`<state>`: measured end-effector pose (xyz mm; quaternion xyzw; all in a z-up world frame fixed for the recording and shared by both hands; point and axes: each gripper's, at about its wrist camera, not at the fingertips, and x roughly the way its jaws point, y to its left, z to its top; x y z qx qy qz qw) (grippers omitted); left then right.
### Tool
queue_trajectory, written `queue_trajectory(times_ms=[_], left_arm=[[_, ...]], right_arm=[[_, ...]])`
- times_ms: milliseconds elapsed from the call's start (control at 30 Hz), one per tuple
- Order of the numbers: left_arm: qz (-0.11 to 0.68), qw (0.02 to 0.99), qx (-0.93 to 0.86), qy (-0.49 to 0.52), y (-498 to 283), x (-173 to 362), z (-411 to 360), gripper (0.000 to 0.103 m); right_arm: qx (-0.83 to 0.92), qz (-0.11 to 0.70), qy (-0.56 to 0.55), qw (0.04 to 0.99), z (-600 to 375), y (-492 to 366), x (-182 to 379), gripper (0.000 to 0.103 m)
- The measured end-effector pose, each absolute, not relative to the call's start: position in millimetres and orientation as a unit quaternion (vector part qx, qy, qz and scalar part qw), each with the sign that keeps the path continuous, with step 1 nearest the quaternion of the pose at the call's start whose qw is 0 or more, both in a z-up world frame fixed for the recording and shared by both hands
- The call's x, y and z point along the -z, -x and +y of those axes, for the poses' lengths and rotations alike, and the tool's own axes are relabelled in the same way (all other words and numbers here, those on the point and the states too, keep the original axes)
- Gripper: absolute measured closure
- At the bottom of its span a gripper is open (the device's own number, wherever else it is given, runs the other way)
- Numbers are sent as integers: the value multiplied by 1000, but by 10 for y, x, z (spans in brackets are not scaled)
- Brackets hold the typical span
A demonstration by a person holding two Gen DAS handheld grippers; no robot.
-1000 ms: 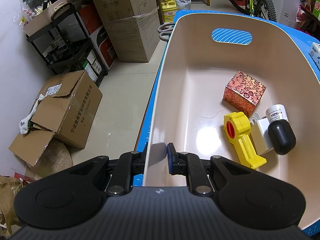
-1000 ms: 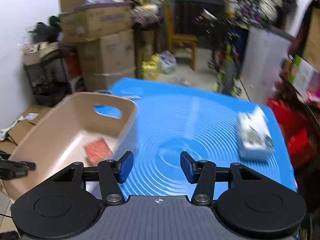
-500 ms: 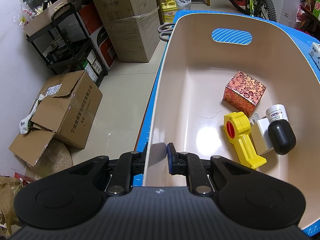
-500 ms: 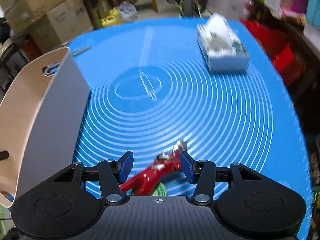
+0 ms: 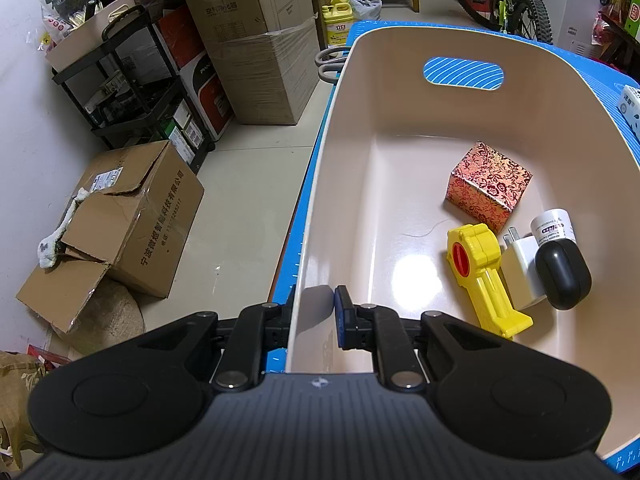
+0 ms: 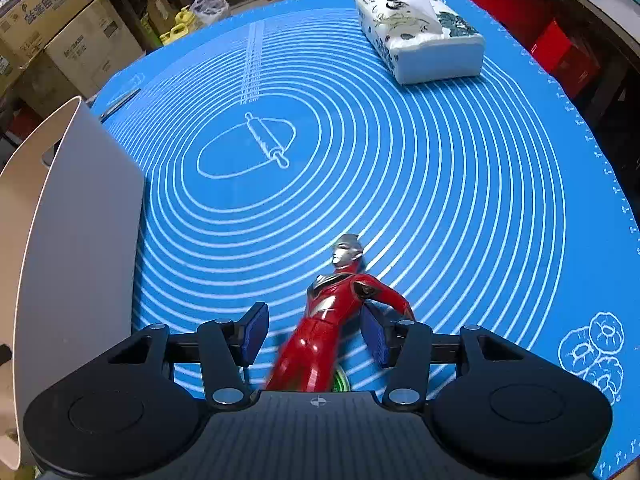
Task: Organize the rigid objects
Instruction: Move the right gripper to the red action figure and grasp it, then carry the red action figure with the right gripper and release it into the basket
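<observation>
The left gripper point(image 5: 314, 312) is clamped on the near wall of the beige plastic tub point(image 5: 400, 92), and ahead of it to the right on the tub floor lie a red floral-patterned box point(image 5: 488, 186), a yellow plastic tool point(image 5: 480, 268), a white plug adapter point(image 5: 520, 272) and a black oval case point(image 5: 563, 274). The right gripper point(image 6: 314, 338) is closing its jaws, blue pads either side of a red and silver plastic hero figure point(image 6: 326, 324) lying on the blue ringed silicone mat point(image 6: 440, 184), neither pad clearly pressing it yet. A white tissue pack point(image 6: 420, 40) sits far ahead to its right.
</observation>
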<state>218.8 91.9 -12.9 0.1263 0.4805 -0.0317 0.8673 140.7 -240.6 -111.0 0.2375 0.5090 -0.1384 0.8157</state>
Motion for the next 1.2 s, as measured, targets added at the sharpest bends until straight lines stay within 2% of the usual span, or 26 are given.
queue_trajectory(times_ms=[33,67,100,900,1200], left_arm=[[481,867,32,-126,-2187,130,919,85],[480,867,32,-126,-2185,131,918,85],[481,867,32,-126,-2187,131,909,85],[481,867,33,-126,-2185,132,915,85],[481,867,32,-125,-2186,131,915,85]], right_arm=[[138,511,-240,814,-2404,-1422,1130,56],[138,513,-243,811,-2412,-1428,1157,66],[138,514,-245,810,-2412,-1428,1179,68],[113,441,-206,866,-2245,-1325,784,68],[89,364,-168,912,-1898,-1385,382,68]])
